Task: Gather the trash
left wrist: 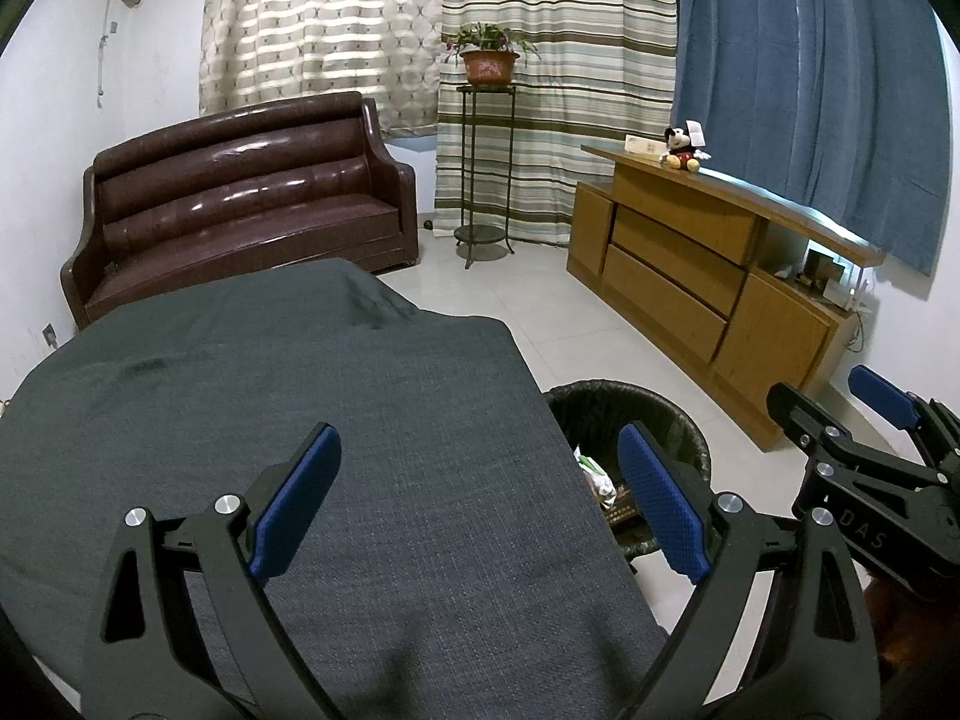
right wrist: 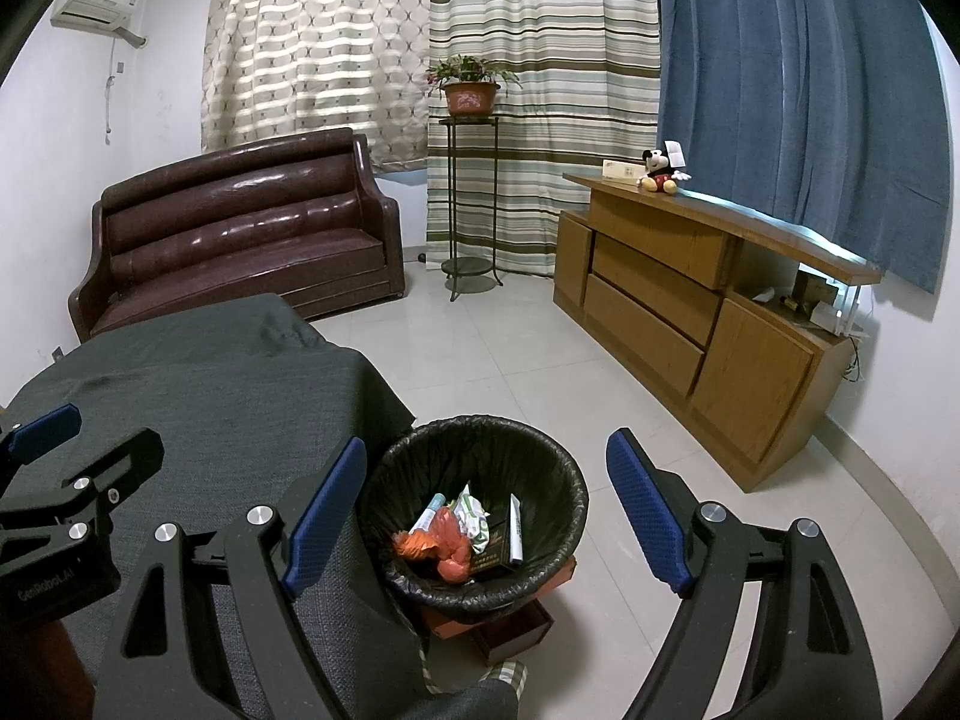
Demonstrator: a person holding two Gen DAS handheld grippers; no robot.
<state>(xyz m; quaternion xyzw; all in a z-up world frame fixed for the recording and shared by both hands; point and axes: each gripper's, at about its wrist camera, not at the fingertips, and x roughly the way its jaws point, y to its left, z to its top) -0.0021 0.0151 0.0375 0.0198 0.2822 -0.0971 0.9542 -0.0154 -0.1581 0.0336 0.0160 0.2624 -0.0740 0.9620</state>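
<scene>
A round bin with a black liner (right wrist: 480, 438) stands on the floor beside the cloth-covered table (right wrist: 210, 396). Inside lie an orange wrapper (right wrist: 444, 546), a white-green packet (right wrist: 471, 519), a white tube (right wrist: 515, 525) and a dark box (right wrist: 489, 558). My right gripper (right wrist: 486, 510) hangs open above the bin with nothing between its blue pads. My left gripper (left wrist: 480, 492) is open over the grey tablecloth (left wrist: 300, 390), empty too. In the left wrist view the bin (left wrist: 624, 402) peeks out past the table edge, and the right gripper (left wrist: 840, 414) shows at the far right.
A brown leather sofa (right wrist: 240, 228) stands behind the table. A wooden sideboard (right wrist: 690, 300) with a plush toy (right wrist: 660, 174) lines the right wall. A plant stand (right wrist: 471, 204) is by the curtains. Light floor tiles (right wrist: 510, 360) lie between them. A small red-brown box (right wrist: 510, 630) sits under the bin.
</scene>
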